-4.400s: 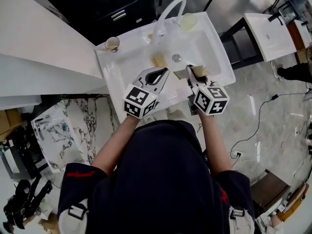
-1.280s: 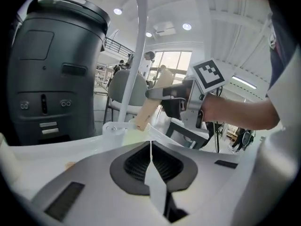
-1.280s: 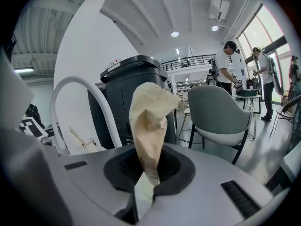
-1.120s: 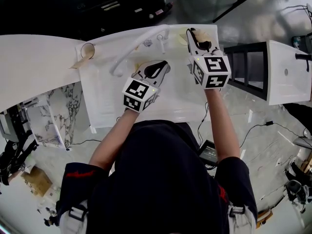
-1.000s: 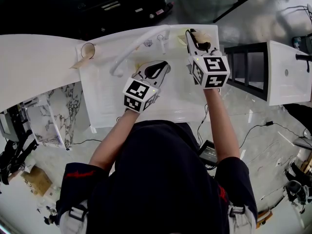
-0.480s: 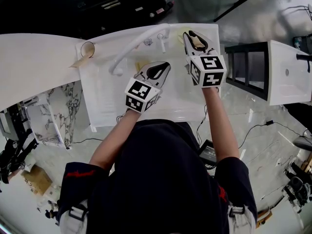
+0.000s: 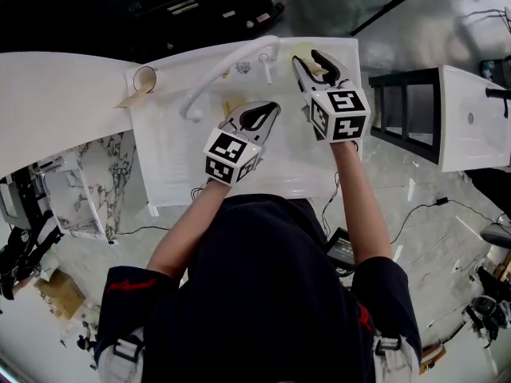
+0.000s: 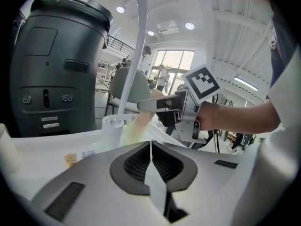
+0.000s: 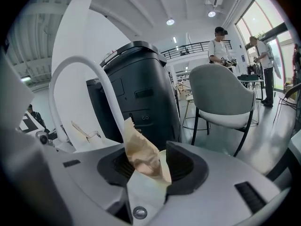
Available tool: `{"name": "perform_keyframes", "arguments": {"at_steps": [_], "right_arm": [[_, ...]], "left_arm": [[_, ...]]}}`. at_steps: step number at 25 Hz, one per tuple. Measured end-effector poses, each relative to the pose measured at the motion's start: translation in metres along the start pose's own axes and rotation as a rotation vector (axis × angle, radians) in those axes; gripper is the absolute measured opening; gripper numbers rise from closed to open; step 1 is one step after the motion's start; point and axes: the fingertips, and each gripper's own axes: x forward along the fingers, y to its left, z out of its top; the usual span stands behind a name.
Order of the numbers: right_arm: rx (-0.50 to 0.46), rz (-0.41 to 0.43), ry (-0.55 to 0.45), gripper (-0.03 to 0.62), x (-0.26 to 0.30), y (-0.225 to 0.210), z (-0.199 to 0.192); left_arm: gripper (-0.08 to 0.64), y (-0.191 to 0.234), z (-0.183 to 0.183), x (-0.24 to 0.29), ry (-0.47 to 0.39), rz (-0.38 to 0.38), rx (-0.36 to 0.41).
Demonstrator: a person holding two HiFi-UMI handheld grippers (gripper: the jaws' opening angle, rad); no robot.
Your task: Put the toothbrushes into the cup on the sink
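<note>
- Head view: at the white ceramic sink's (image 7: 168, 158) 1 o'clock corner, the right hand-held gripper (image 7: 310, 61) covers most of the pale yellow translucent cup (image 7: 303, 53). The left hand-held gripper (image 7: 270, 107) hovers over the basin.
- Left gripper view: its jaws are pressed together with nothing between them. At 1 o'clock the brown paper-wrapped toothbrush (image 8: 142, 120) dips into the cup.
- Right gripper view: the jaws are spread, having just been opening. The toothbrush stands between them, its tip leaning toward 11 o'clock and its lower end hidden.
</note>
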Motion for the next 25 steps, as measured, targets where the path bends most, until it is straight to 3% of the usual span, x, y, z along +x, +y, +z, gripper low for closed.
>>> {"name": "perform_keyframes", "arguments": {"at_steps": [13, 25], "right_arm": [[-0.025, -0.008, 0.01, 0.215, -0.006, 0.011, -0.001], [-0.014, -0.039, -0.015, 0.221, -0.028, 0.014, 0.003]], "left_arm": [[0.021, -0.006, 0.001, -0.013, -0.03, -0.004, -0.002], [0.021, -0.011, 0.004, -0.024, -0.043, -0.006, 0.019]]}}
